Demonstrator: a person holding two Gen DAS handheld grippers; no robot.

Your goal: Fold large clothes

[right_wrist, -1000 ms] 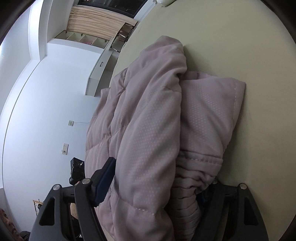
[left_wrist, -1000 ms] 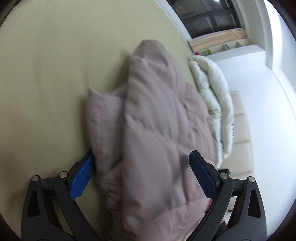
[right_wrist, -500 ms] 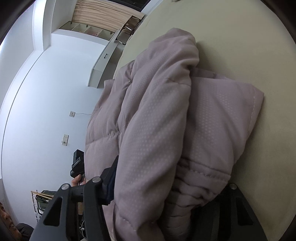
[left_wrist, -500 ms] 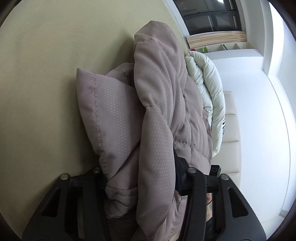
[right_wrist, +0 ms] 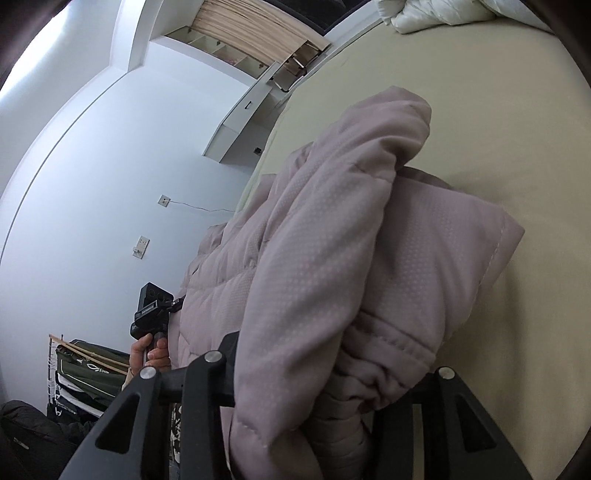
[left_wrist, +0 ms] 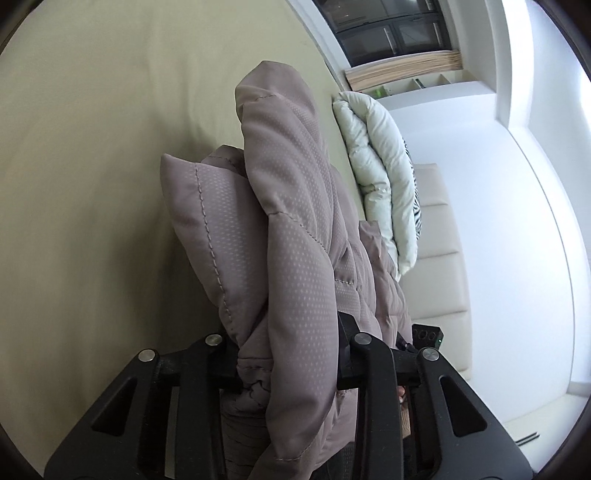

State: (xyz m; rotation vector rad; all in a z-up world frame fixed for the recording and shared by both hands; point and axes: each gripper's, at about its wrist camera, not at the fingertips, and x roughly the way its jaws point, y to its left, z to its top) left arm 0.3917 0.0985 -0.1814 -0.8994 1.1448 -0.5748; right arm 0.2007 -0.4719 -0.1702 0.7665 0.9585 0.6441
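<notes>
Beige bed sheet (left_wrist: 110, 129) fills the left of the left wrist view and the right of the right wrist view. White walls (right_wrist: 110, 166), daylight washing in at frame edges. Dark window (left_wrist: 399, 33) upper right, pale curtain (left_wrist: 406, 68) bunched below it. Cream padded headboard (left_wrist: 439, 251) right of centre. White open-shelf cabinet (right_wrist: 236, 129), wall socket (right_wrist: 163, 200) left of centre.

Black plastic left gripper (left_wrist: 288, 363), right gripper (right_wrist: 325, 384): thick arms, triangle holes, shiny round silver screws. Bare hand (right_wrist: 149, 356).
</notes>
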